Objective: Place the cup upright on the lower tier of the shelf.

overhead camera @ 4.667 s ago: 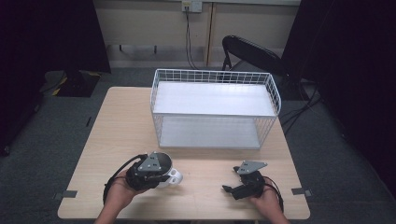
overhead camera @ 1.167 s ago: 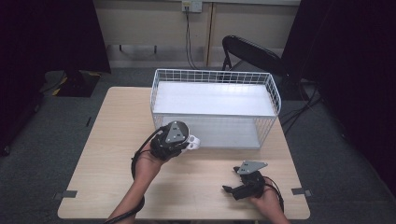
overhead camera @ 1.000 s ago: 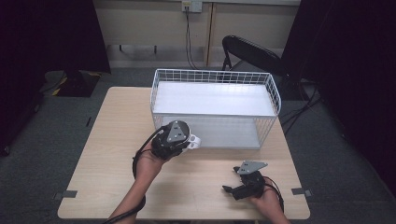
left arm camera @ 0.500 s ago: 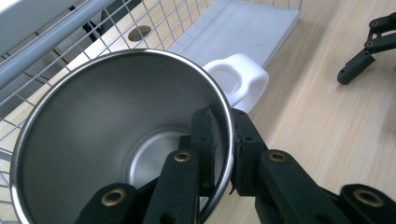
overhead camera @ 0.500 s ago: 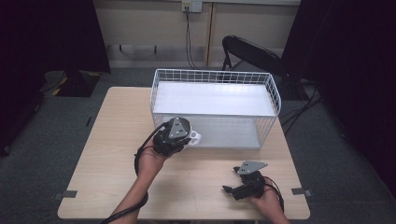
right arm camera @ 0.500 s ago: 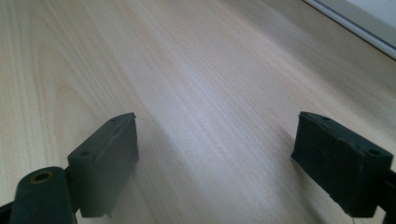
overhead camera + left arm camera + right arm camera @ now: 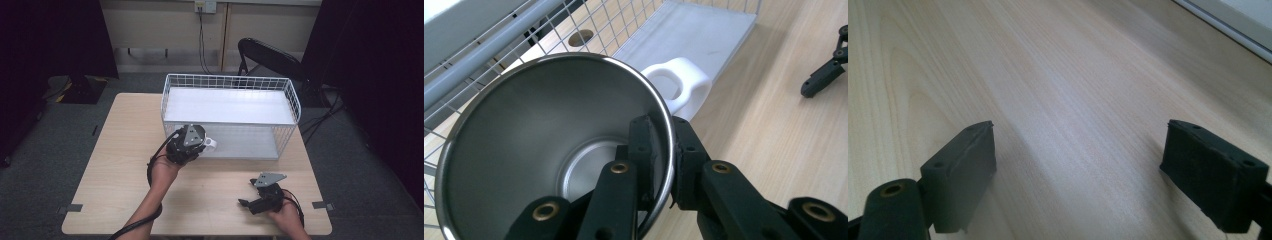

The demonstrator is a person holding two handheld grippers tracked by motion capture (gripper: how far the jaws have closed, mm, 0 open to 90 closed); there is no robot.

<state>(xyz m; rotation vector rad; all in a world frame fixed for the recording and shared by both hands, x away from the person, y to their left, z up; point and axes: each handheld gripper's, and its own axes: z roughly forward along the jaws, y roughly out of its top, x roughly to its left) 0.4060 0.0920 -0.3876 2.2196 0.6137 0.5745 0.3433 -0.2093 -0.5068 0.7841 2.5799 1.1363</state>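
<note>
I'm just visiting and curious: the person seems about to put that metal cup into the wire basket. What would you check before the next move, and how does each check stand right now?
1. Grip on cup: the left gripper pinches the rim, one jaw inside, one outside. Ok.
2. Cup's white handle free of the wire: it sits close to the mesh. Cannot tell.
3. Cup above the basket rim: it is at the near wall. Cannot tell.
4. Room inside the basket: its white floor looks bare. Ok.
5. Right gripper out of the way: open, near the table edge. Ok.
</note>
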